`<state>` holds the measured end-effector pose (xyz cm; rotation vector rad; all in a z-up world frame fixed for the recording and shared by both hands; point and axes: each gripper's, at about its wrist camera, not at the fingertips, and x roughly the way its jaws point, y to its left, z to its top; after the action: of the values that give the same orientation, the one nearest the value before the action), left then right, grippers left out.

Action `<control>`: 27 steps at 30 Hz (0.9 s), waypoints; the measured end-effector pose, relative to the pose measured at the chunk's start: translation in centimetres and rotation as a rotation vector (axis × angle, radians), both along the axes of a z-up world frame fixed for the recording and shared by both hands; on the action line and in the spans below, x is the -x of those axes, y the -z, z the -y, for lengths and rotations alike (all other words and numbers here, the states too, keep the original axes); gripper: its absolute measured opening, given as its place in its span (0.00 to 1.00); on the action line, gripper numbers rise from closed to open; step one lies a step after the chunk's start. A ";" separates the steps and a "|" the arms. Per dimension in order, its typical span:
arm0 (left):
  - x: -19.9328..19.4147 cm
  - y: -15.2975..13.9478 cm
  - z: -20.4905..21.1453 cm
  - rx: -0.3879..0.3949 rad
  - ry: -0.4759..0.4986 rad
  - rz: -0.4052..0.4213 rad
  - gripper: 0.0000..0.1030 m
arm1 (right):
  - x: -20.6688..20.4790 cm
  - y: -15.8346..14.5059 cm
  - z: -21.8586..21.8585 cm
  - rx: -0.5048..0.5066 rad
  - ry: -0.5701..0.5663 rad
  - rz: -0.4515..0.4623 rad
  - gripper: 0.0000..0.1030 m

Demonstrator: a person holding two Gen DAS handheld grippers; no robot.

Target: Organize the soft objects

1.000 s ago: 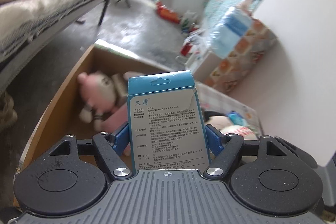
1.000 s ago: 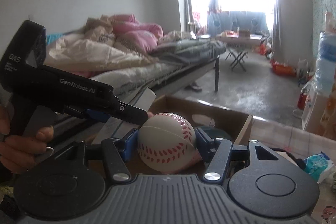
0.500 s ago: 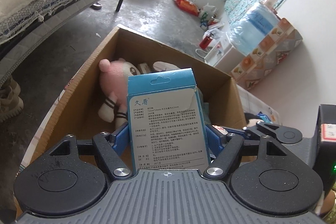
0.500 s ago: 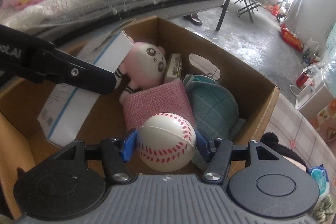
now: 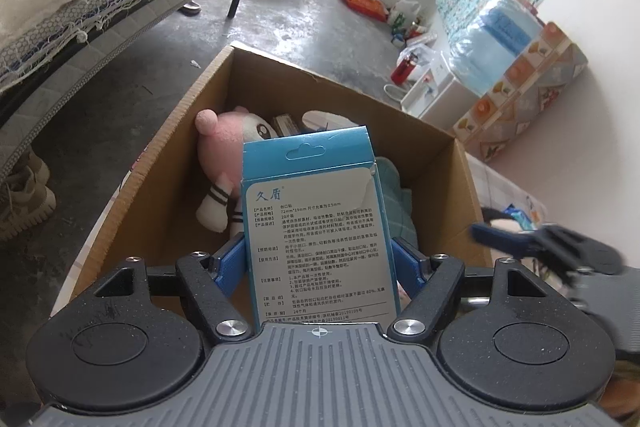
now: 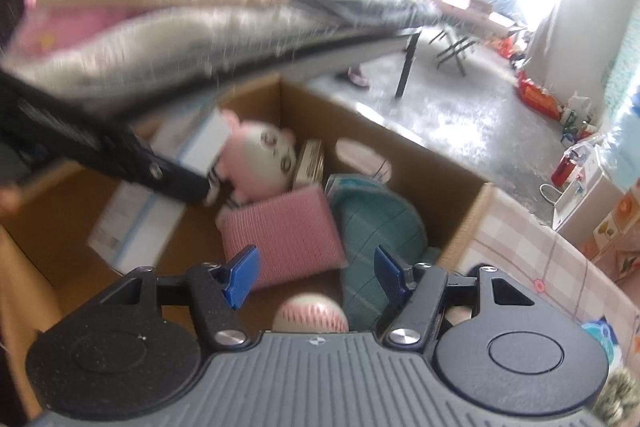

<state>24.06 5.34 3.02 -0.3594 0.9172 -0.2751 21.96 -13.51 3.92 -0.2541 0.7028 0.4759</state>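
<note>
Open-topped brown cardboard box point(image 6: 464, 215): entry from above is free. Far end crowded: pink-and-white plush toy point(image 6: 264, 159), with a small tan carton point(image 6: 310, 163) just right of it. Middle and right floor taken by a pink ribbed cloth pad point(image 6: 288, 235) and a teal checked fabric cap point(image 6: 380, 227), touching. White baseball with red stitching point(image 6: 310, 317) lies at the near edge. Blue-and-white printed cardboard packet point(image 5: 316, 227), clamped upright in the left gripper point(image 5: 318, 259), blocks the left side. Bare brown floor shows near left, below the packet.
</note>
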 end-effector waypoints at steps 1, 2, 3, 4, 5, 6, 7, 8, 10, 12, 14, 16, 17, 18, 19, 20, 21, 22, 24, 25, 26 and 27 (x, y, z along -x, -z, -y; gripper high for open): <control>0.0 0.0 0.1 -0.010 0.005 -0.005 0.72 | 0.8 -0.6 0.8 -0.035 0.007 0.010 0.64; -0.1 -0.1 0.3 -0.022 0.012 -0.012 0.72 | 1.8 -1.2 1.7 -0.076 0.017 0.021 0.64; -0.2 -0.1 0.6 -0.036 0.021 -0.022 0.72 | 2.7 -1.6 2.5 -0.111 0.021 0.029 0.64; -0.3 0.0 0.9 -0.055 0.031 -0.030 0.72 | 3.7 -2.0 3.3 -0.145 0.024 0.038 0.64; -0.4 0.0 1.2 -0.078 0.044 -0.039 0.72 | 4.7 -2.3 4.0 -0.173 0.028 0.049 0.64; -0.6 0.1 1.5 -0.104 0.057 -0.051 0.72 | 5.6 -2.5 4.6 -0.197 0.030 0.060 0.64; -0.7 0.3 2.0 -0.131 0.072 -0.065 0.72 | 6.6 -2.7 5.3 -0.221 0.030 0.068 0.64; -0.9 0.5 2.4 -0.160 0.086 -0.080 0.72 | 7.4 -2.8 5.9 -0.243 0.030 0.073 0.64; -1.3 1.1 3.3 -0.233 0.100 -0.109 0.72 | 8.7 -2.9 6.8 -0.274 0.031 0.084 0.64; -1.6 1.6 4.0 -0.306 0.107 -0.122 0.70 | 9.7 -2.9 7.5 -0.294 0.034 0.096 0.64; -1.7 2.1 4.6 -0.349 0.107 -0.138 0.69 | 10.5 -2.9 8.1 -0.308 0.040 0.105 0.64; -1.7 2.2 4.9 -0.386 0.100 -0.141 0.67 | 10.9 -2.7 8.7 -0.321 0.045 0.108 0.64; -1.6 2.2 4.9 -0.401 0.100 -0.139 0.67 | 10.9 -2.7 9.0 -0.328 0.046 0.107 0.65; -1.6 2.2 4.9 -0.413 0.104 -0.138 0.67 | 11.0 -2.6 9.1 -0.333 0.047 0.108 0.65; -1.5 2.1 4.8 -0.428 0.106 -0.139 0.67 | 11.1 -2.5 9.2 -0.335 0.051 0.111 0.67; -1.5 2.1 4.8 -0.445 0.105 -0.142 0.67 | 11.1 -2.4 9.3 -0.336 0.053 0.114 0.67; -1.4 2.1 4.7 -0.459 0.104 -0.143 0.68 | 11.2 -2.3 9.3 -0.338 0.054 0.116 0.67; -1.3 2.1 4.6 -0.468 0.102 -0.143 0.68 | 11.2 -2.3 9.4 -0.342 0.054 0.117 0.67; -1.1 1.9 4.3 -0.480 0.094 -0.147 0.71 | 11.3 -2.3 9.3 -0.349 0.052 0.121 0.67; -1.0 1.7 4.2 -0.479 0.094 -0.142 0.72 | 11.3 -2.4 9.3 -0.352 0.051 0.123 0.67; -0.8 1.5 4.0 -0.476 0.095 -0.137 0.73 | 11.4 -2.5 9.2 -0.353 0.049 0.123 0.67; -0.5 1.3 3.8 -0.468 0.096 -0.126 0.74 | 11.5 -2.6 9.1 -0.353 0.045 0.124 0.67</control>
<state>24.59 1.57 1.77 0.1013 1.0921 -0.1193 10.46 -22.62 6.52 0.0636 0.4919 0.5274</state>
